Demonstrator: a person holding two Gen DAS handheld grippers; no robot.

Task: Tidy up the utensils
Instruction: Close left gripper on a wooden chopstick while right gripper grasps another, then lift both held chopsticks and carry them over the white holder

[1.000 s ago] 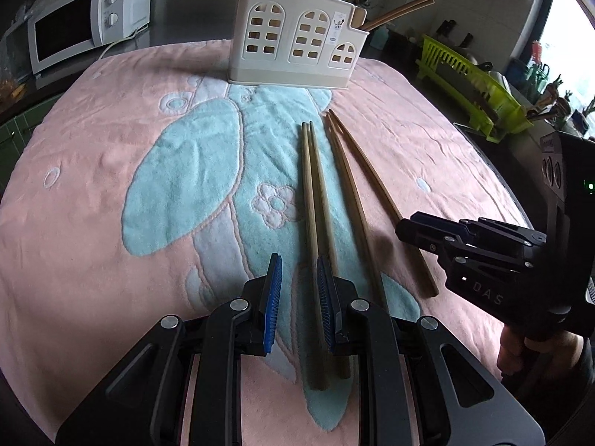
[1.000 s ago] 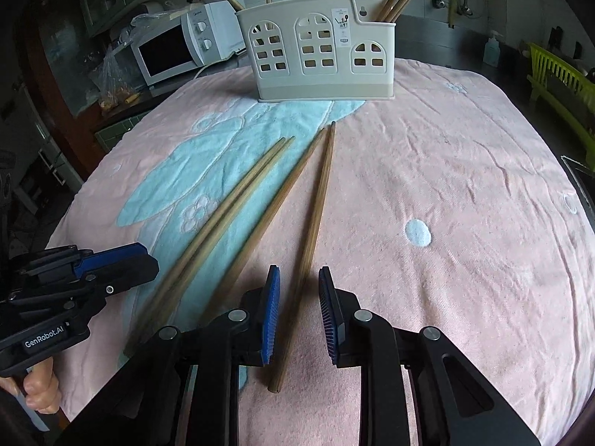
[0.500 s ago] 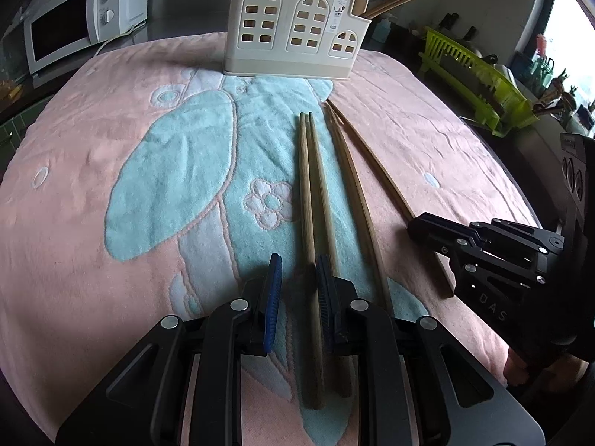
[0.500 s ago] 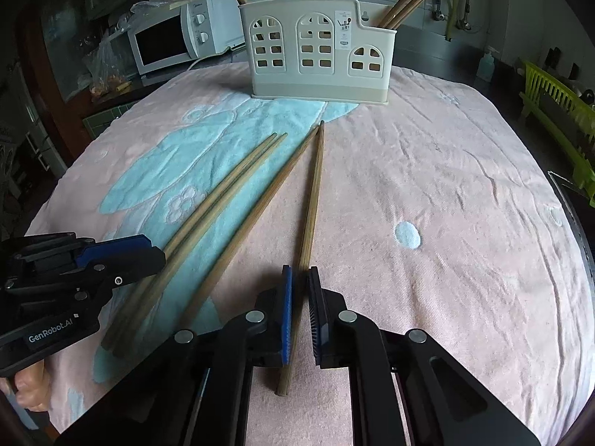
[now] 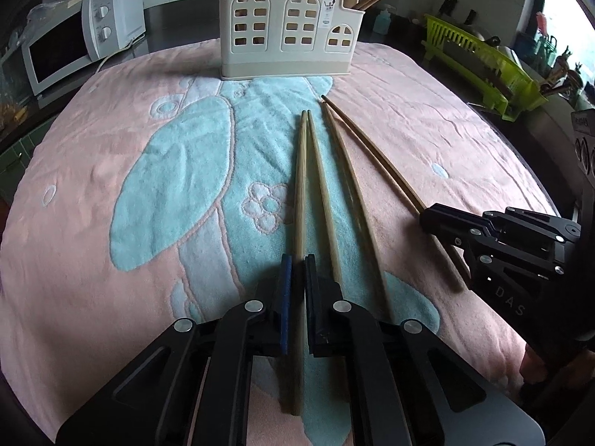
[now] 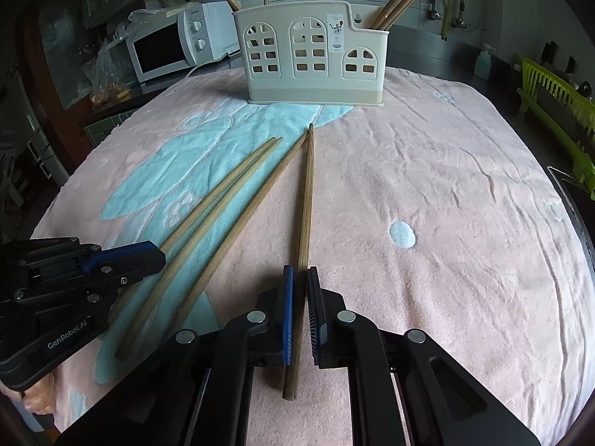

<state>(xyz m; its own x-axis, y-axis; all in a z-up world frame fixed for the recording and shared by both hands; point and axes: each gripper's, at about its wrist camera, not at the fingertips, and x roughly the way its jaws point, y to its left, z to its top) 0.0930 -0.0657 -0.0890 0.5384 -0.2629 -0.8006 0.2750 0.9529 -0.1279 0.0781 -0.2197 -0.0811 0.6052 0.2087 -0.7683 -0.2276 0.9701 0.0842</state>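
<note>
Several wooden chopsticks lie lengthwise on a pink and blue towel [image 5: 111, 260]. My left gripper [image 5: 296, 260] is closing its jaws on the leftmost chopstick [image 5: 300, 186], and the pads pinch its near part. My right gripper [image 6: 299, 271] is shut on the rightmost chopstick [image 6: 306, 193] near its thick end. Two more chopsticks [image 6: 223, 208] rest loose between them. In the other hand's view each gripper shows at the side: the right gripper [image 5: 425, 219] and the left gripper [image 6: 158, 256]. A cream utensil holder [image 5: 286, 26] [image 6: 312, 55] stands at the towel's far edge, with chopsticks upright in it.
A white microwave [image 5: 74, 48] [image 6: 167, 48] sits beyond the towel at the far left. A green dish rack [image 5: 483, 55] [image 6: 557, 111] stands to the right, off the table. A soap bottle [image 5: 383, 20] is behind the holder. The towel falls away at its near edges.
Both grippers closed: the right one onto the rightmost chopstick about half a second ago, the left one onto the leftmost chopstick just now. The left gripper also edged forward along its chopstick.
</note>
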